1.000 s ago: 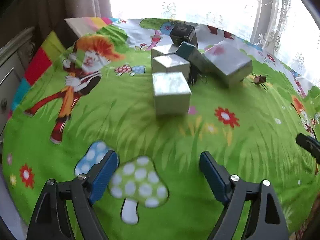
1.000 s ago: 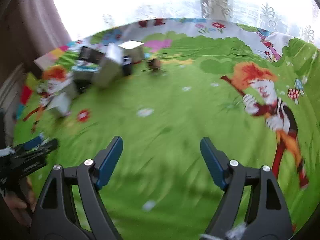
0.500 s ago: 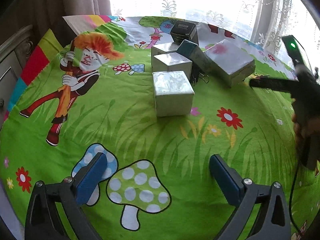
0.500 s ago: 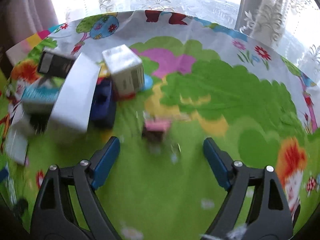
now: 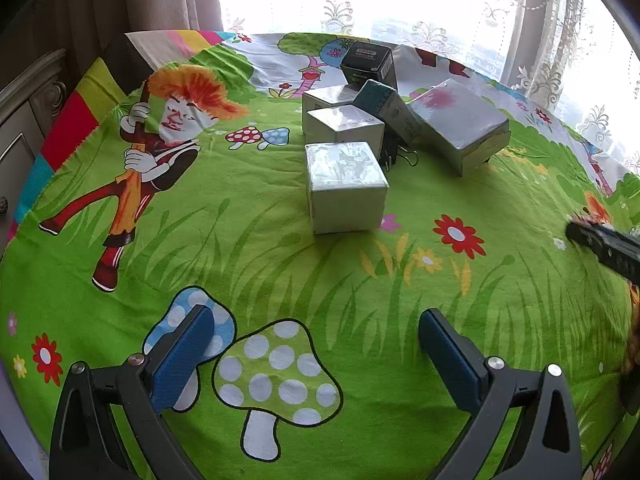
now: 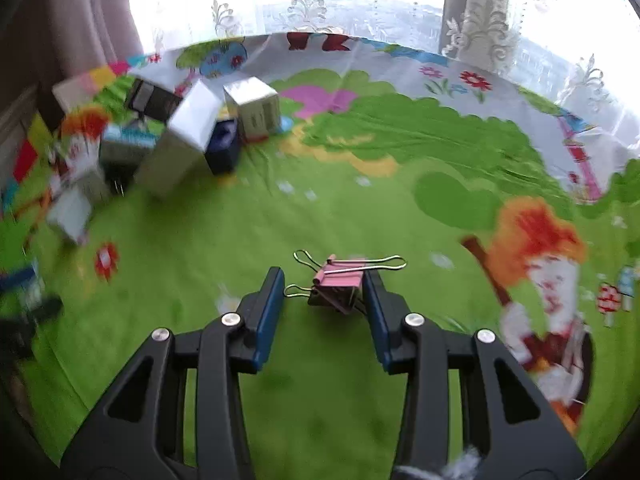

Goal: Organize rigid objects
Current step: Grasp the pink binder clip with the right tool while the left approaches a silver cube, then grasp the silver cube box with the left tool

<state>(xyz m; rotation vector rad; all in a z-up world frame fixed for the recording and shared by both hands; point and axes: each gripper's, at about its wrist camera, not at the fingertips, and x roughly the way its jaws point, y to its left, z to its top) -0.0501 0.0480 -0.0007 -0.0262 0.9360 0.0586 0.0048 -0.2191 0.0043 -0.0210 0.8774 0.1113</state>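
- Setting: we log a worktop (image 5: 280,280) under a bright cartoon cloth, with a lace-curtained window behind it.
- Left wrist view: our left claw (image 5: 316,354) is spread wide, nothing between its jaws, above the printed mushrooms. Ahead stands a cluster of boxes (image 5: 346,184): three pale ones in a rough row, a black one, a teal one and a larger grey one leaning. A dark binder clip (image 5: 394,156) is half hidden between them.
- Right wrist view: our right claw (image 6: 324,292) has just been closing around a pink binder clip (image 6: 338,284), well apart from the boxes. The right pad touches it; the left pad shows a gap.
- Progress: we judge the sorting early; the clip is not yet lifted.
- Unclear: the cluster is blurred here, and a dark blue item (image 6: 224,146) cannot be identified.
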